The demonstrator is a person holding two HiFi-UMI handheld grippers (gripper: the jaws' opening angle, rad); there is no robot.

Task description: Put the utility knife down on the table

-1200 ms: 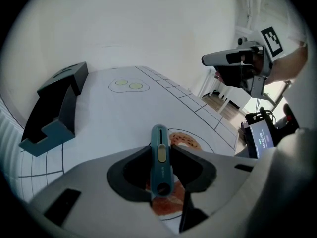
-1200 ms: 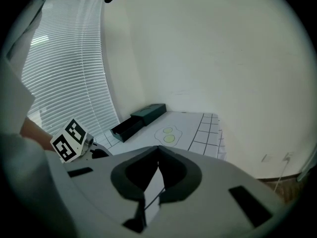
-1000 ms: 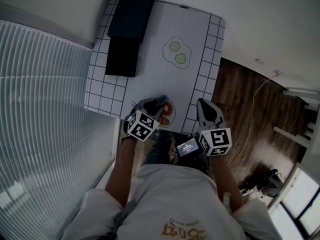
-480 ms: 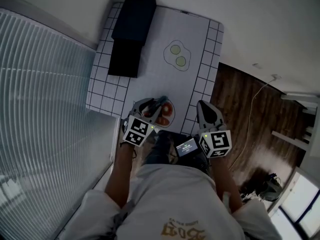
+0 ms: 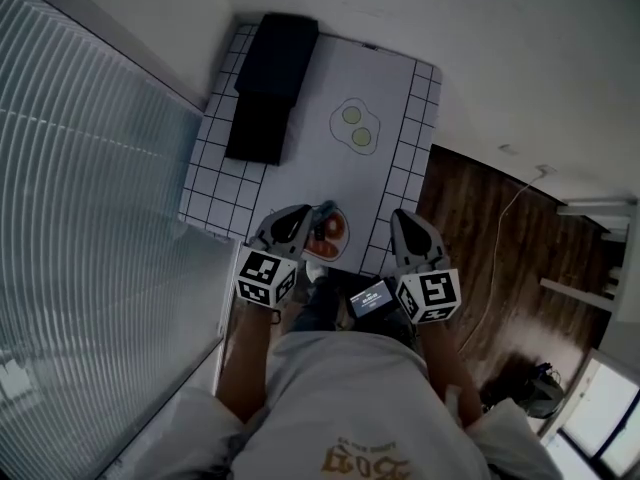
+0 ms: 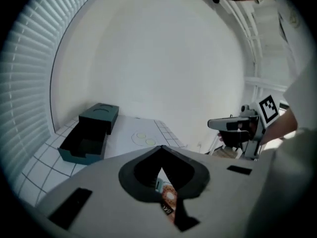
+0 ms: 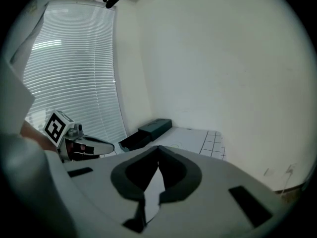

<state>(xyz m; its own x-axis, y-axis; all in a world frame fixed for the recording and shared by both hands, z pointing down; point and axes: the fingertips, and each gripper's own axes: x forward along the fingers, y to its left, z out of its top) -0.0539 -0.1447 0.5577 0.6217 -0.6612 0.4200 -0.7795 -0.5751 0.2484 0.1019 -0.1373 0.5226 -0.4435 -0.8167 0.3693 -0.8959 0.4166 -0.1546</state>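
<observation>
- Dark open box (image 5: 262, 98) sits far left on the table (image 5: 400, 183), egg drawing (image 5: 357, 126) beside it.
- Utility knife (image 5: 330, 230) lies at the near edge, just right of the left gripper (image 5: 303, 216), whose jaws are closed and empty.
- Right gripper (image 7: 158, 148) has its jaws together, empty.

Open dark box (image 5: 265, 88) near window blinds (image 5: 90, 228).

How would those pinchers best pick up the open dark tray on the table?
Probably by a long side wall of the tray, from above, one jaw inside and one outside. It lies flat, open-topped and seemingly empty, so that thin upright wall is free; its far end meets the dark box.
</observation>
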